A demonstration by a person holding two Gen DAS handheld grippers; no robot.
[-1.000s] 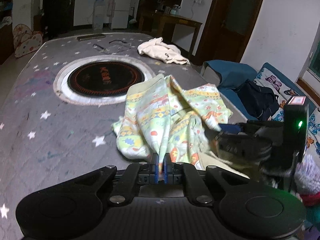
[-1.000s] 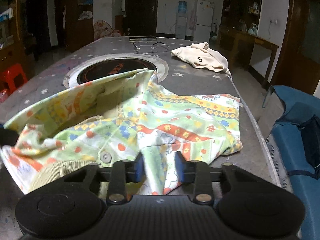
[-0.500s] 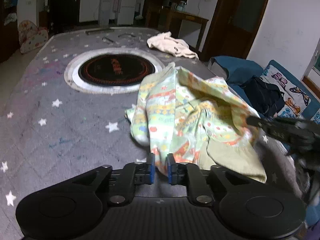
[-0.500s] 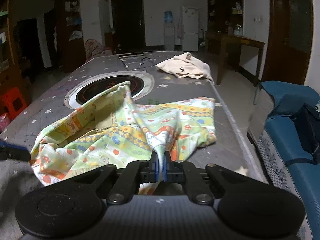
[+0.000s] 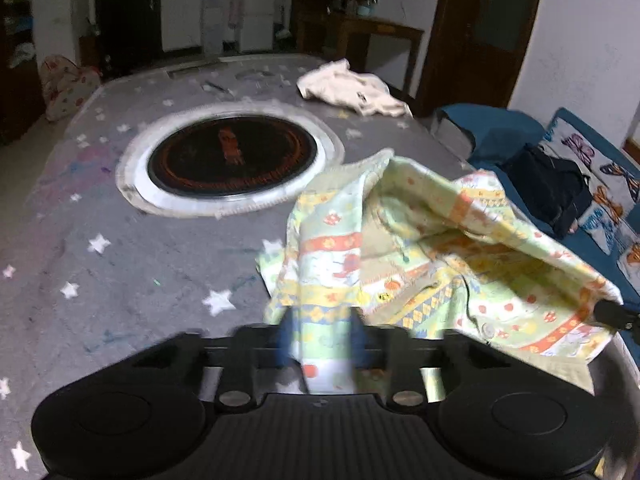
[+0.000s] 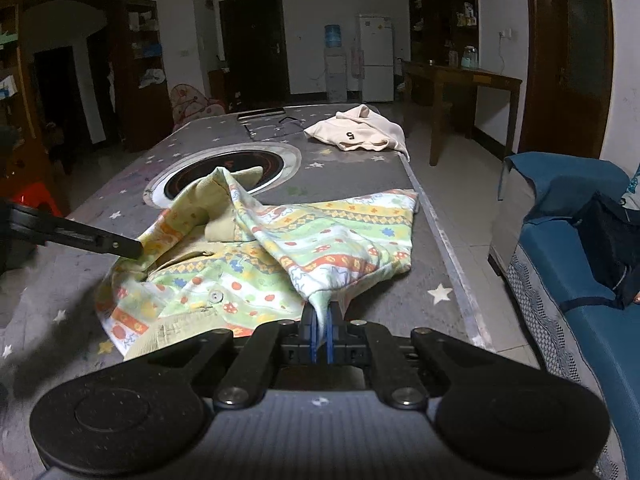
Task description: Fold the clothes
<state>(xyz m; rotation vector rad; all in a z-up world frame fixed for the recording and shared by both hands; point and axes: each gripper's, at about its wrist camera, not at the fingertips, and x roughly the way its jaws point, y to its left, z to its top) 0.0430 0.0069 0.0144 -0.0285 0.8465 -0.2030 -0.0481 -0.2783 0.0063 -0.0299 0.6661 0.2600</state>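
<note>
garment: patterned shirt [image 6: 280,252] lies crumpled on the starred surface [image 5: 120,264] beside the round hob. right tool [image 6: 320,336] is clamped on a bunched corner, apparently to spread it. left tool [image 5: 320,340] stands parted, cloth draped between its fingers, grip released.

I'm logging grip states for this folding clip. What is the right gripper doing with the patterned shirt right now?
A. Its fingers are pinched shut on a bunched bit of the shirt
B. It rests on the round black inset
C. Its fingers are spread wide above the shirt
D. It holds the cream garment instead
A: in the right wrist view the right gripper has its fingers closed on a bunched point of the patterned shirt.
</note>
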